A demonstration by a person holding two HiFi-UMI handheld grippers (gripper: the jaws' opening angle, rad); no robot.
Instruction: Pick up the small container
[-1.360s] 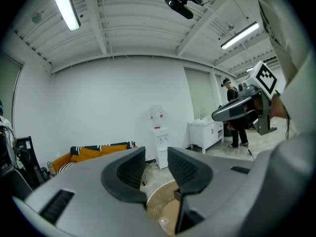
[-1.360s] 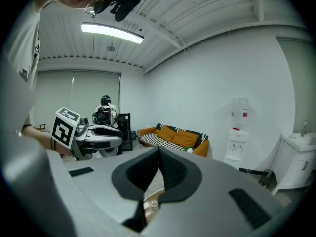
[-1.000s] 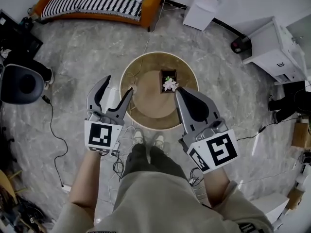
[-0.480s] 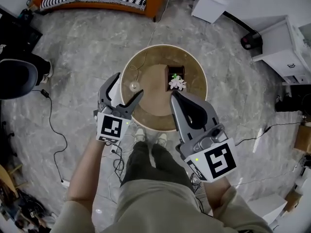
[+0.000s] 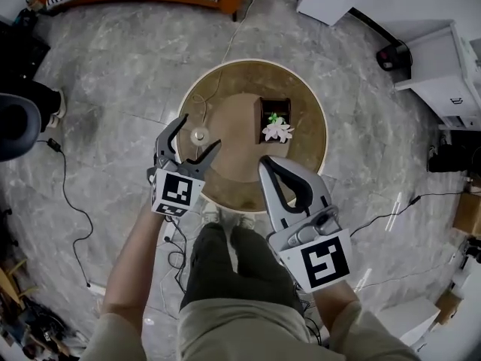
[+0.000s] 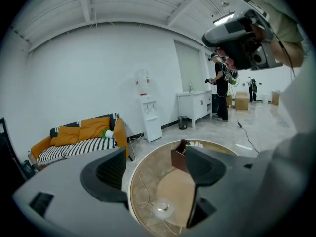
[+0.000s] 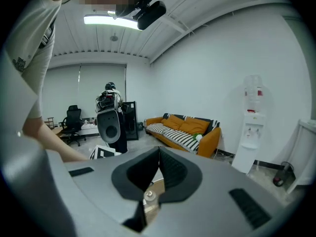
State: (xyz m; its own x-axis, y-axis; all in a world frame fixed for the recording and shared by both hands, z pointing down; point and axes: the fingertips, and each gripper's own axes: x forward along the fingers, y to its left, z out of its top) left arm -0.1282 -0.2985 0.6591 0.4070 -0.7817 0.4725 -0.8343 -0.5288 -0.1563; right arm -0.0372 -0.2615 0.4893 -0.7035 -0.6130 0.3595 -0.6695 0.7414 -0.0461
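Note:
The small container (image 5: 199, 134) is a little round clear pot on the left part of the round wooden table (image 5: 316, 111). My left gripper (image 5: 200, 132) hovers over that spot with its jaws open wide; seen from the head view the pot lies between the two fingers. In the left gripper view the small container (image 6: 162, 209) sits low and ahead of the left gripper (image 6: 157, 164), with neither finger touching it. My right gripper (image 5: 263, 161) is shut, empty, over the table's near edge. In its own view the right gripper (image 7: 159, 152) shows the jaw tips meeting.
A dark brown box (image 5: 273, 111) with white flowers (image 5: 278, 131) stands at the table's middle. A thin cable (image 5: 204, 100) runs across the tabletop. The person's feet (image 5: 225, 216) are at the near rim. An orange sofa (image 6: 84, 135), white cabinets (image 5: 443, 59) and floor cables (image 5: 64, 194) surround it.
Both grippers have moved forward to the table. The left one now reaches over the tabletop, straddling the small container. The right one stays shut at the near edge.

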